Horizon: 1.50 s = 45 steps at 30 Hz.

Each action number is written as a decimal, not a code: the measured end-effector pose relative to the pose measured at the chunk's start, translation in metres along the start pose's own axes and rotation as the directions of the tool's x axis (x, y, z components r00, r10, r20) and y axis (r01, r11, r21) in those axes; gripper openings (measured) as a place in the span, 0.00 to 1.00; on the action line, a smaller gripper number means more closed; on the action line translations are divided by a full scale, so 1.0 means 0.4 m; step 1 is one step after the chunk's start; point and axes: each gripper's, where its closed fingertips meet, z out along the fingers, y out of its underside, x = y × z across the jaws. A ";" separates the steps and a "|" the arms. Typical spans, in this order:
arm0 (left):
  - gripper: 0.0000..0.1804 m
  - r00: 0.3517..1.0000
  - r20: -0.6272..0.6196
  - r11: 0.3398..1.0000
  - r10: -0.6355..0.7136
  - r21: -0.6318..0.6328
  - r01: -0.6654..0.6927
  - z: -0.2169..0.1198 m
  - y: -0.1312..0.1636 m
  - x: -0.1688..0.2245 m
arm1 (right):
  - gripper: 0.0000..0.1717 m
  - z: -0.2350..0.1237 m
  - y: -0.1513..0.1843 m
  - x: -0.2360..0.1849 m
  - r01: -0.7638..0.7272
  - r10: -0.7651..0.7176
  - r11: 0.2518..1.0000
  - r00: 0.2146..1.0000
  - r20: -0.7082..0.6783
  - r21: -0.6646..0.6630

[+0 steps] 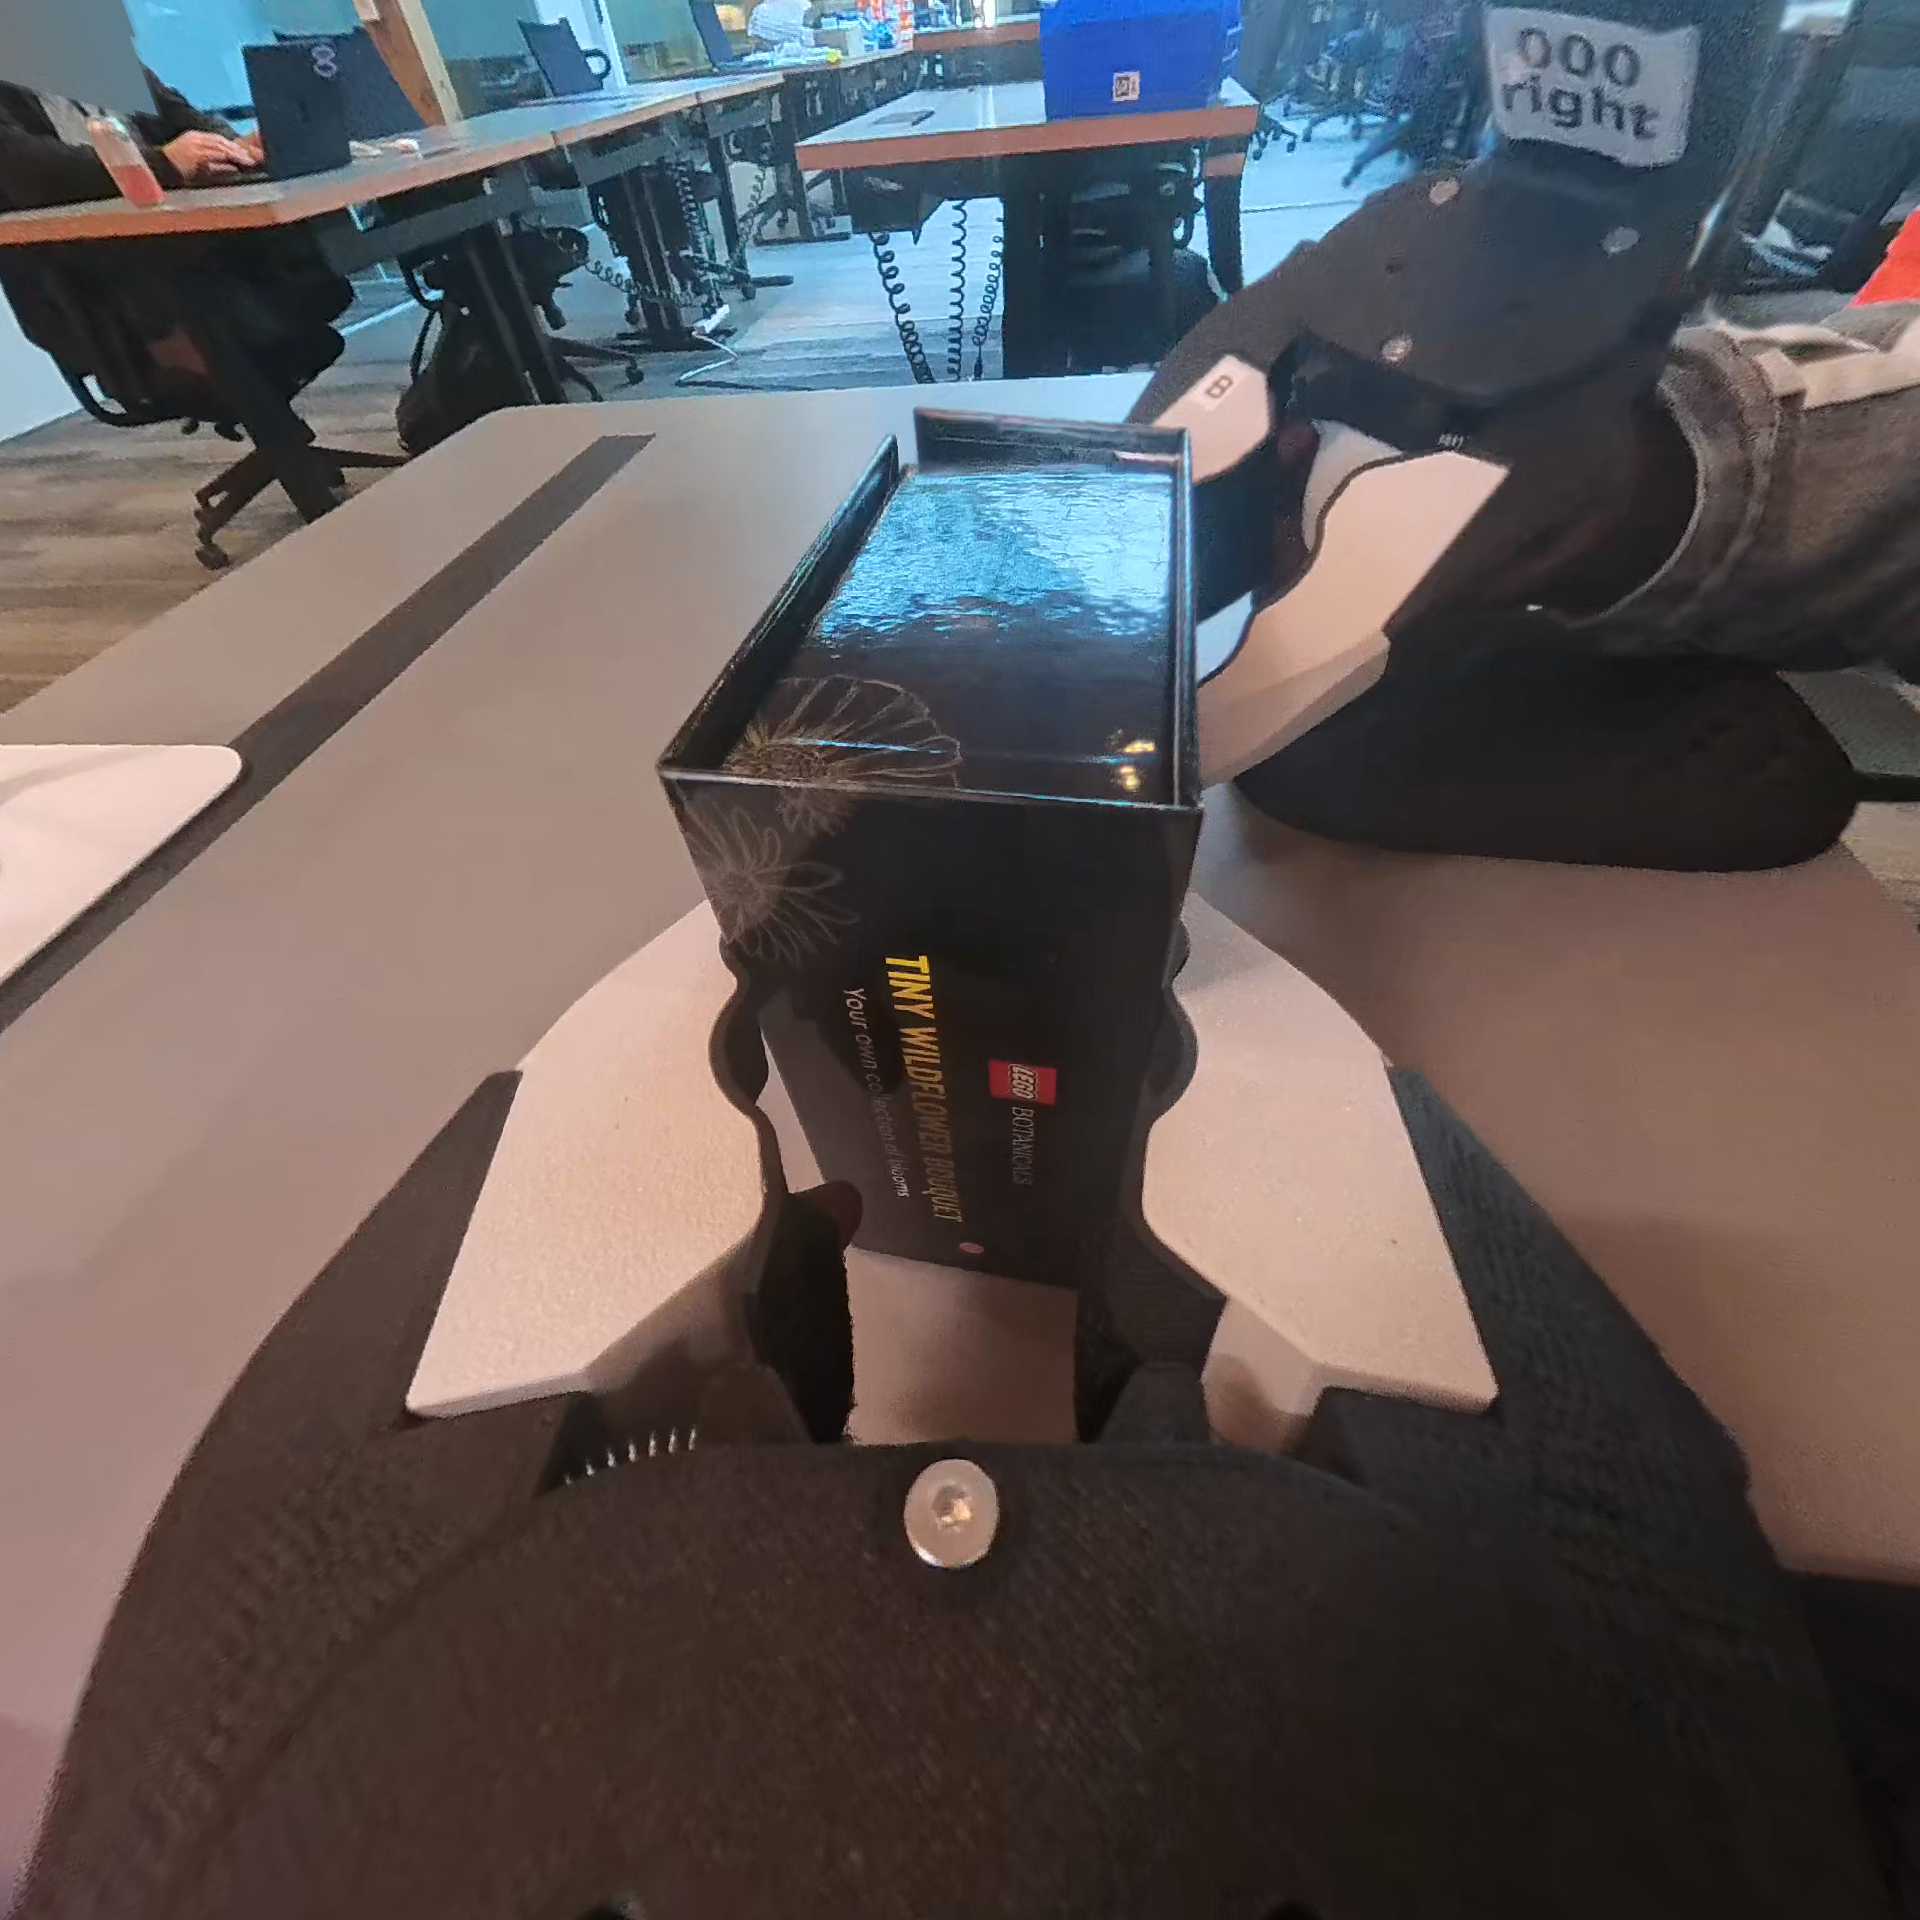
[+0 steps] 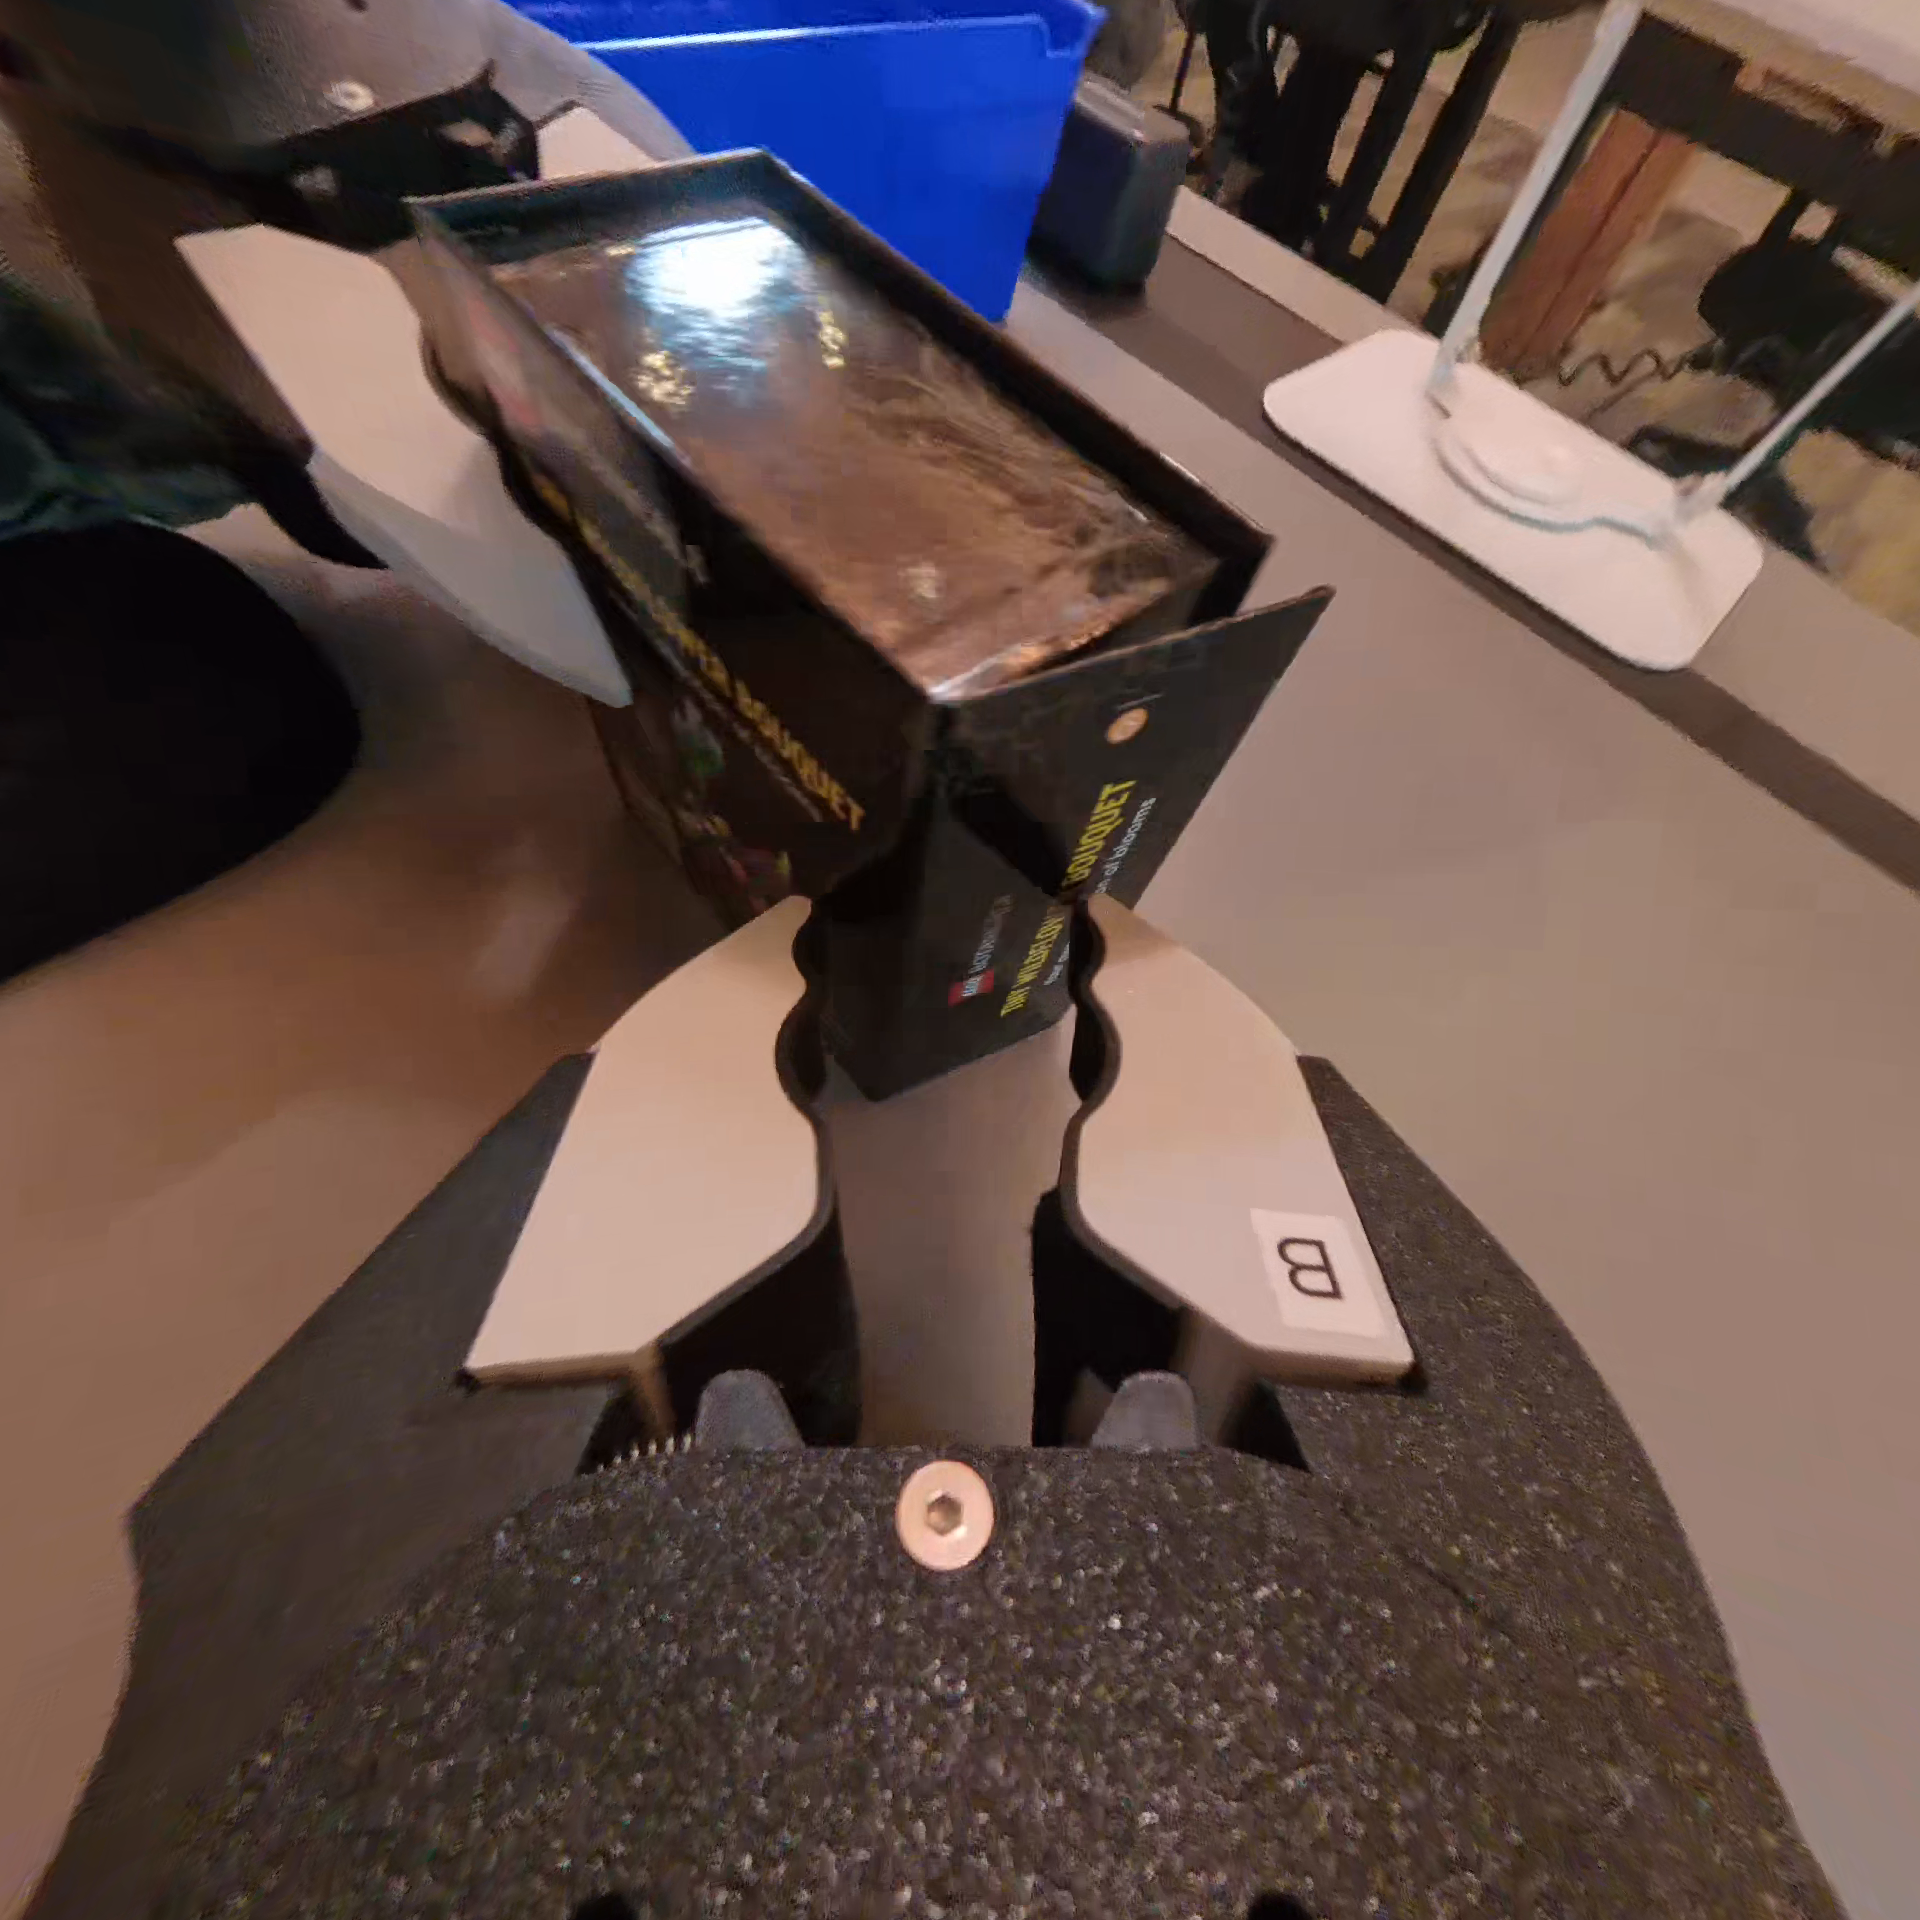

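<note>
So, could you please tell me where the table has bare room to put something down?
Free: the grey table right of the black box, up to the white stand base. Crowded: around the box, where the left tongs and right tongs grip it.

The box stands on the table between both grippers (bin behind).

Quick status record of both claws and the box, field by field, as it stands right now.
left claw: clamped on the near end of the black box
right claw: closed on the box's other end, at a corner by a loose flap
box state: top open, shiny wrapped block inside
surface: grey table
nearby: blue bin, white stand base
</note>
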 end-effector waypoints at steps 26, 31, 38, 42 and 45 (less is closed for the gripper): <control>0.56 0.966 0.257 1.000 0.014 -0.018 -0.010 -0.042 0.000 -0.023 | 0.27 -0.004 -0.016 -0.015 0.073 -0.097 0.989 0.976 0.197 0.128; 0.67 0.903 0.429 0.991 -0.012 -0.118 0.069 -0.107 0.012 -0.022 | 0.56 -0.008 0.003 -0.008 0.079 -0.090 0.995 0.980 0.176 0.068; 0.81 0.576 0.807 0.963 -0.131 -0.035 0.268 -0.232 0.018 0.017 | 0.86 -0.088 -0.045 0.020 -0.141 0.161 0.963 0.985 -0.068 0.229; 0.81 0.435 0.884 0.974 -0.173 0.088 0.209 -0.265 -0.018 0.051 | 0.86 -0.140 -0.048 0.008 -0.201 0.270 0.934 0.938 -0.218 0.294; 0.81 0.449 0.849 0.960 -0.278 0.238 0.145 -0.242 -0.066 0.079 | 0.86 -0.167 -0.051 -0.015 -0.236 0.322 0.917 0.915 -0.245 0.323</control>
